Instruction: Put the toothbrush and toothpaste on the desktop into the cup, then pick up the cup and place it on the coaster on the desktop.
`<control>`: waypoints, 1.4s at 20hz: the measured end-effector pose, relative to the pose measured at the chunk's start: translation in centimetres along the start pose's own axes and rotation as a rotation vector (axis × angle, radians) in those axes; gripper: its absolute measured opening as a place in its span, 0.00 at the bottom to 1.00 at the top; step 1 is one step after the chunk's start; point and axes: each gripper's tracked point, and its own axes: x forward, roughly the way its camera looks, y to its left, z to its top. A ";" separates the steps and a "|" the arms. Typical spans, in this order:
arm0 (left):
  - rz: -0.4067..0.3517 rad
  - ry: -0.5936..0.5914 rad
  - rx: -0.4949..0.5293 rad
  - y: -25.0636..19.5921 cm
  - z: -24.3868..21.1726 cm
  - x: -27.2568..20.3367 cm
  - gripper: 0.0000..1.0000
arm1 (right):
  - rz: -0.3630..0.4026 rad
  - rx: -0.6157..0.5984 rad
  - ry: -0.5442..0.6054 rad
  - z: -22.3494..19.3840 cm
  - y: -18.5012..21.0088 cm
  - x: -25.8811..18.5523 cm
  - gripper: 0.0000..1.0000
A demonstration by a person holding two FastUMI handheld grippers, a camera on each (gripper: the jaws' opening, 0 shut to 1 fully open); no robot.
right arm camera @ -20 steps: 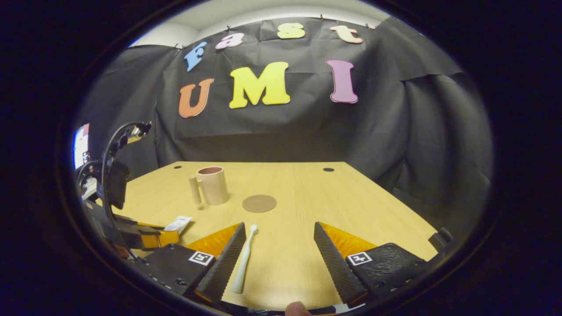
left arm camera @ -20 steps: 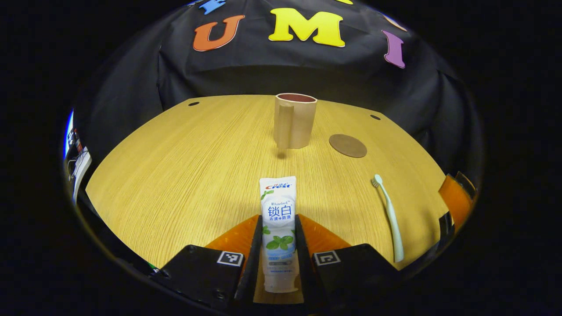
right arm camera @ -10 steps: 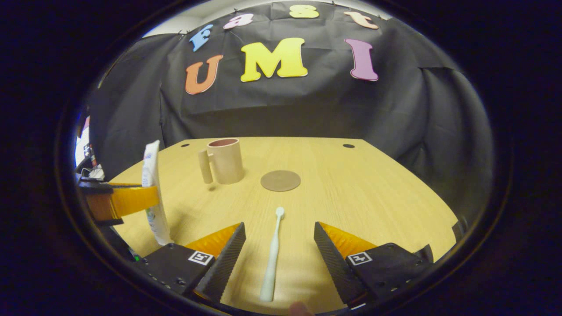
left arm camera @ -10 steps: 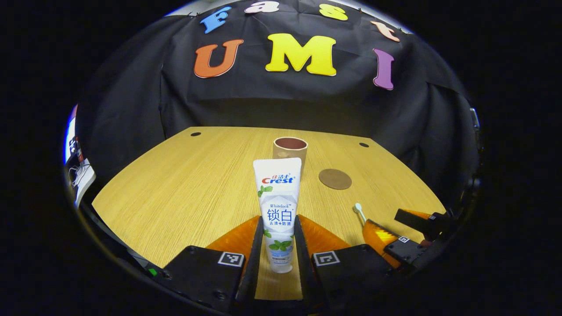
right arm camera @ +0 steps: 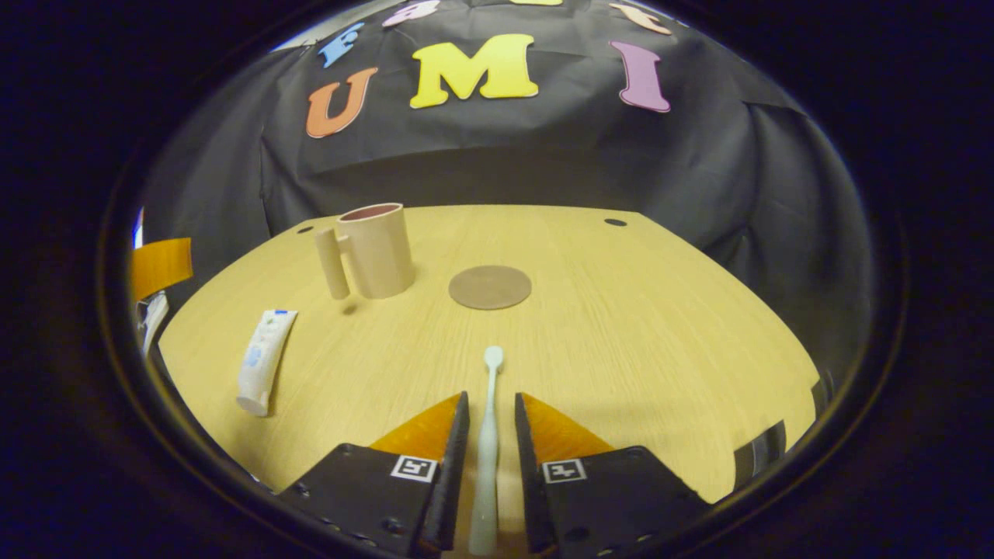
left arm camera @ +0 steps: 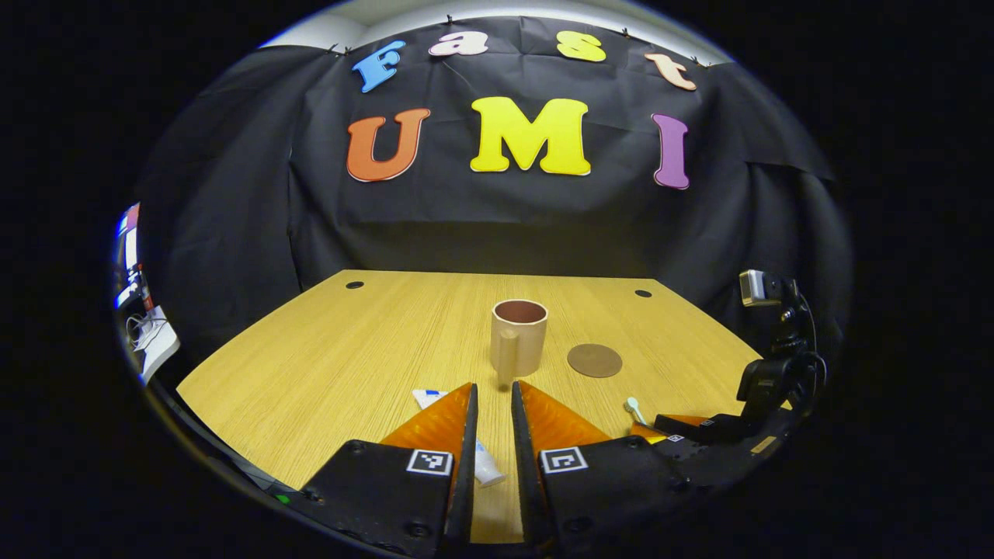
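Note:
The toothpaste tube [right arm camera: 264,361] lies flat on the wooden table [right arm camera: 660,326], near its left edge. In the left gripper view its tail [left arm camera: 425,397] pokes out beside my left gripper [left arm camera: 493,388], which hangs above it, shut and empty. My right gripper [right arm camera: 491,397] is shut on the handle of the pale toothbrush [right arm camera: 489,419], which points at the round brown coaster [right arm camera: 490,286]. The beige cup [right arm camera: 377,248] stands upright left of the coaster, handle toward me. In the left gripper view the cup [left arm camera: 519,338] and coaster [left arm camera: 594,360] lie ahead, and the right gripper [left arm camera: 679,425] is low at the right.
The table has small dark holes near its far corners [left arm camera: 355,285]. Black cloth closes the back and sides. Cables and a lit screen [left arm camera: 128,248] sit past the table's left edge. A small camera on a mount [left arm camera: 765,289] rises above the right gripper.
The toothpaste left my left gripper and now lies on the table; that gripper closed further and pulled up and back. My right gripper closed on the toothbrush handle.

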 end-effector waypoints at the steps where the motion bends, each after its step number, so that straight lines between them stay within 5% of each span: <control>1: -0.019 0.031 -0.017 -0.1 -1.0 0.3 0.27 | 0.006 0.002 0.004 0.1 0.1 -0.1 0.42; 2: -0.031 0.074 -0.041 0.1 -2.3 0.5 0.29 | -0.005 0.005 0.003 0.2 -0.2 -0.1 0.36; 4: -0.006 0.142 -0.077 1.2 -3.9 0.9 0.77 | -0.015 0.022 0.006 0.0 -0.7 -0.1 0.59; 5: 0.007 0.174 -0.095 1.7 -5.0 1.0 1.00 | -0.015 0.026 0.004 0.1 -0.8 -0.1 0.58; 10: 0.026 0.270 -0.131 1.9 -7.4 2.5 1.00 | 0.003 0.029 0.003 -0.2 -0.8 -0.5 0.89; 24: 0.240 0.448 -0.128 4.0 -9.8 8.3 0.95 | 0.024 0.050 -0.055 1.0 -1.8 -2.2 0.92; 28: 0.214 0.449 -0.104 4.1 -10.0 8.1 0.61 | 0.044 0.066 -0.054 0.9 -1.7 -2.3 0.93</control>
